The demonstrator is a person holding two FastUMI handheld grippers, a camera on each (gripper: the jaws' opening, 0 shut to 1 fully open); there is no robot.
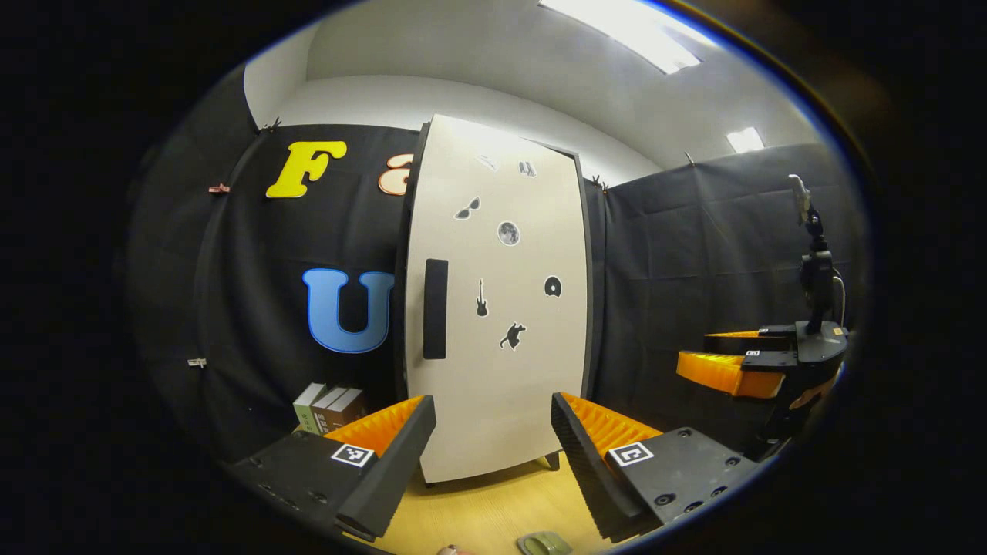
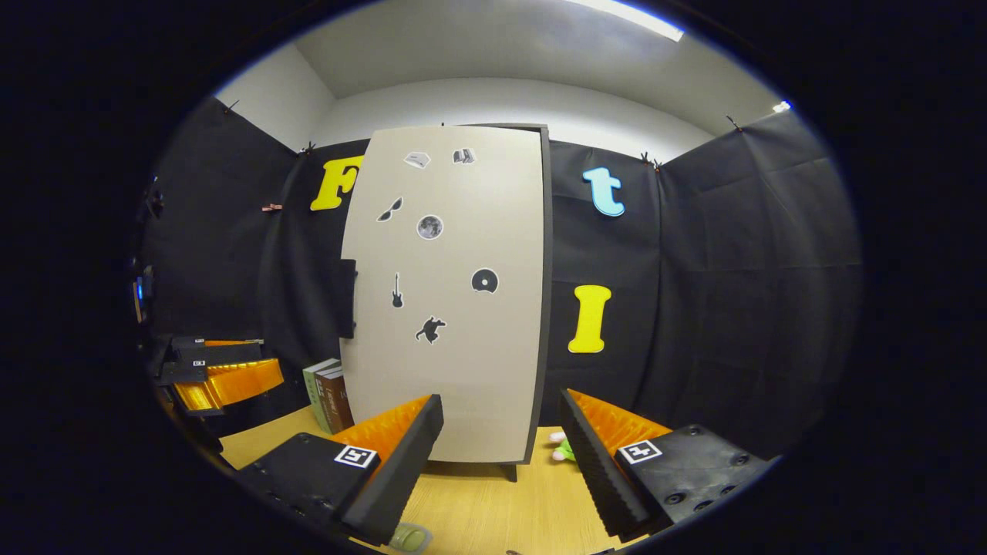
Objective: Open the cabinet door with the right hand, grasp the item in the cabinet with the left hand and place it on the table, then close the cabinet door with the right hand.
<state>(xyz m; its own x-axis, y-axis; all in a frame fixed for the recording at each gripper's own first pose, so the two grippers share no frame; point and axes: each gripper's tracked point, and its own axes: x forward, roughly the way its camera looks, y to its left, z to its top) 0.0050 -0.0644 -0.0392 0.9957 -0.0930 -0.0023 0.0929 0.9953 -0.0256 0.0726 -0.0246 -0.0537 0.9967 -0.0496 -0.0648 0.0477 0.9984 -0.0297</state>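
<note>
in the left gripper view, the left claw [image 1: 493,455] was released, facing the closed cabinet door [image 1: 493,308] and its dark handle [image 1: 435,308]. in the right gripper view, the right claw [image 2: 501,455] was released before that door [image 2: 447,308]; opening seemingly hadn't begun, so it needed the handle [image 2: 347,298]. the item was hidden.

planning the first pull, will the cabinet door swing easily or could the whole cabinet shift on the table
The cabinet door looks like a stiff flat panel, so it should swing, not flex. Its handle sits at the left edge, probably giving good leverage. The cabinet stands tall on small feet, so a hard pull might slide or tip it.
</note>
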